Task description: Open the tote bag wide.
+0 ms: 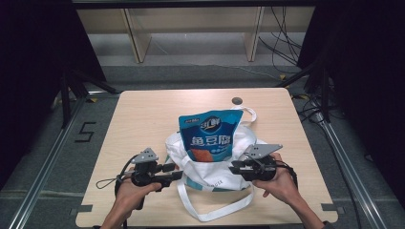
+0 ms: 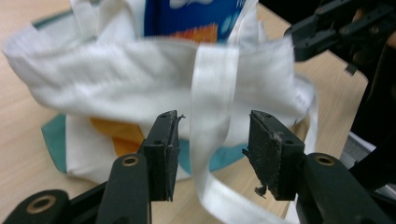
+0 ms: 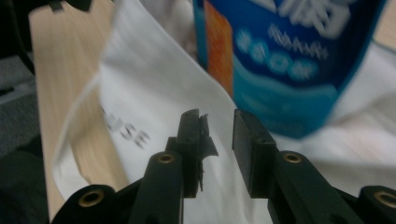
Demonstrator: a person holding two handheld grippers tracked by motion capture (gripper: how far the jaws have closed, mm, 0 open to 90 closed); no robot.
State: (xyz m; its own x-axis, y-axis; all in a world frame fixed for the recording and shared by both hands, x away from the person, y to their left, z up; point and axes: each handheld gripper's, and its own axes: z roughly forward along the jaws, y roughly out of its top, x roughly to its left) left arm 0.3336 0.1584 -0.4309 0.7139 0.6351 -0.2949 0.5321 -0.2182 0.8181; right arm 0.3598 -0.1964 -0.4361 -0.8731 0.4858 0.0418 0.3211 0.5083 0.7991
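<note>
- High view: fixed above the person's side, facing forward and down; whole bench (image 1: 143,114) in frame, far off.
- Left gripper view: low, close, facing the white bag (image 2: 116,79).
- Right gripper view: closer still, same bag.
- Shared: bag, blue pouch (image 1: 210,136).

Both hands are bare, no sleeves; left gripper (image 1: 177,171) and right gripper (image 1: 234,167) are black, brass-riveted, each topped with a grey three-cornered plate, black cables trailing.
</note>
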